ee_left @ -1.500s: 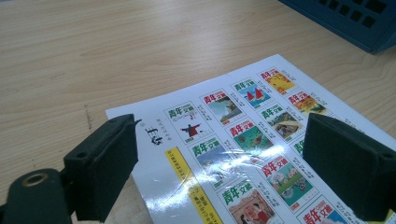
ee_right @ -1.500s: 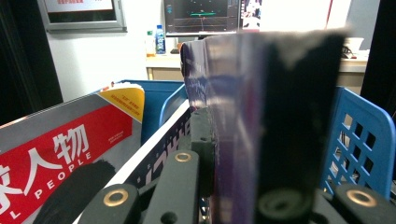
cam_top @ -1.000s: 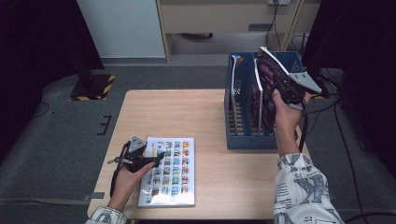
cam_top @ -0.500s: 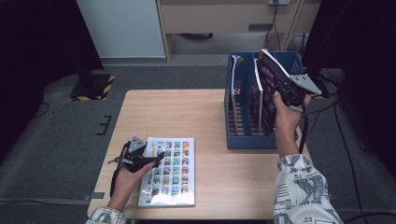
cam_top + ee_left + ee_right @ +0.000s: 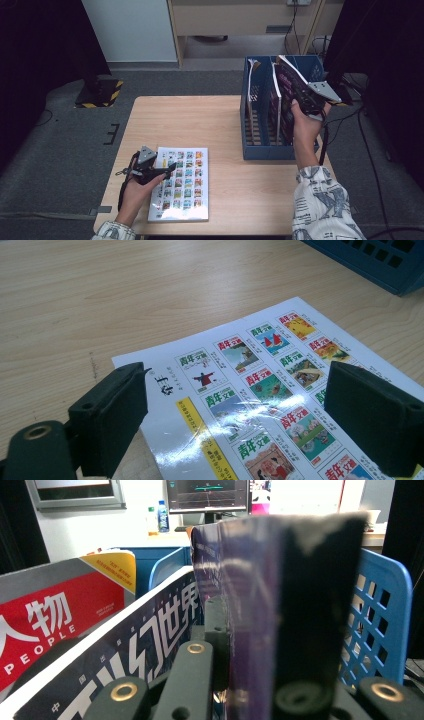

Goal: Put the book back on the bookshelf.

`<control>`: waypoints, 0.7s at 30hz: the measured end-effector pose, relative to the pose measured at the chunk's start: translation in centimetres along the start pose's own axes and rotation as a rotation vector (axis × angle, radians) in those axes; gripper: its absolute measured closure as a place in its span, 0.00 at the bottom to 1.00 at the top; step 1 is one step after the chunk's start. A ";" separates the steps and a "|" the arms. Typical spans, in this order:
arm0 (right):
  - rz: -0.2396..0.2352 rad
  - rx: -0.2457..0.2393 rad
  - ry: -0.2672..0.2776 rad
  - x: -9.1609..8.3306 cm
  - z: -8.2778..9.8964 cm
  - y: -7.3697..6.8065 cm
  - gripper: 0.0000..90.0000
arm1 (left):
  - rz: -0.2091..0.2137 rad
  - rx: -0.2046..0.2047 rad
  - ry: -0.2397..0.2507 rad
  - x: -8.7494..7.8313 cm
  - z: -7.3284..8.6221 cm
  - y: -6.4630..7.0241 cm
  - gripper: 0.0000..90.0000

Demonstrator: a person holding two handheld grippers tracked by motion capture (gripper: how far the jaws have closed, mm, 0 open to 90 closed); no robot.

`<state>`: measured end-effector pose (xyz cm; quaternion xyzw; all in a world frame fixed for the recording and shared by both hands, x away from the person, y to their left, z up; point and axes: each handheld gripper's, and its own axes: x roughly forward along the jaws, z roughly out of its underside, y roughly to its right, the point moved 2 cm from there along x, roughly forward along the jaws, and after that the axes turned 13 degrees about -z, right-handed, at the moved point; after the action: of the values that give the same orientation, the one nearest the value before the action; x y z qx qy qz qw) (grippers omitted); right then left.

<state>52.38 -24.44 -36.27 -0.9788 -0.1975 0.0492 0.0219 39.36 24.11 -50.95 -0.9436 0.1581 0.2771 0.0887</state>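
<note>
We clamp right gripper (image 5: 306,102) on purple magazine (image 5: 289,92), over blue rack (image 5: 260,145), counter's far right corner. Thin, floppy, glossy; we pinch near spine. Left gripper (image 5: 167,169) fingers released over booklet (image 5: 182,192), near edge.

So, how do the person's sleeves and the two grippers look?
Both sleeves are white with a dark pattern. The left gripper and the right gripper are black, and each has a grey three-cornered plate on top. A black cable trails from the right one.

Wooden table (image 5: 215,125): picture-grid magazine (image 5: 181,185) flat near front; blue rack (image 5: 260,145) at right.
</note>
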 end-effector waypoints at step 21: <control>0.029 0.010 -0.006 0.9 1.6 0.4 0.93 | -0.003 0.008 -0.001 0.0 0.0 0.1 0.11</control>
<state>53.15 -24.40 -37.98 -0.9813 -0.1833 0.0535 0.0254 39.31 24.02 -50.98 -0.9433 0.1577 0.2771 0.0929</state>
